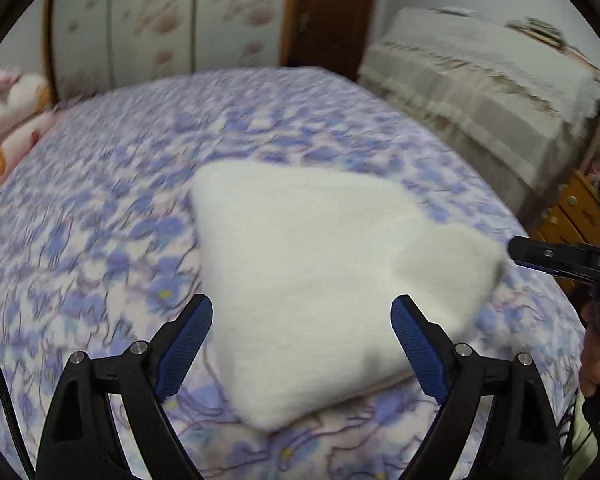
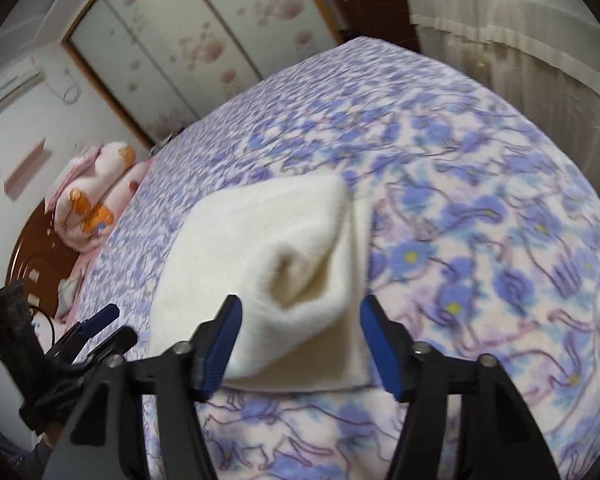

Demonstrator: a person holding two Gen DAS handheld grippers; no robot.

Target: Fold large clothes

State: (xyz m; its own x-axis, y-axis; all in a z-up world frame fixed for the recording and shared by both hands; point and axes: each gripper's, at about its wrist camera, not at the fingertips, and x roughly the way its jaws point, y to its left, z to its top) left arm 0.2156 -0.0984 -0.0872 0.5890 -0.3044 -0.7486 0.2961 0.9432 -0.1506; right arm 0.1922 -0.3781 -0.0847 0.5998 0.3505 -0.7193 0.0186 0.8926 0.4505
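Observation:
A white fluffy garment [image 1: 320, 272] lies folded into a thick bundle on the bed's blue flowered cover [image 1: 100, 220]. My left gripper [image 1: 302, 304] hovers over its near edge, open, its blue pads [image 1: 188, 344] well clear of the cloth. From the other side, the garment [image 2: 260, 248] shows a rolled fold end facing the camera. My right gripper [image 2: 300, 302] straddles that end, open, and the cloth rests on the cover [image 2: 480, 220] rather than hanging from the pads. The right gripper [image 1: 540, 256] enters at the right edge; the left gripper [image 2: 96, 324] shows at lower left.
A wardrobe [image 1: 160, 20] with flowered sliding doors stands behind the bed. Pink and orange bedding [image 2: 96, 200] is piled by the wooden headboard [image 2: 36, 248]. A lace-covered piece of furniture [image 1: 480, 80] and wooden drawers [image 1: 572, 216] line the right side. A hand [image 1: 592, 360] holds the right tool.

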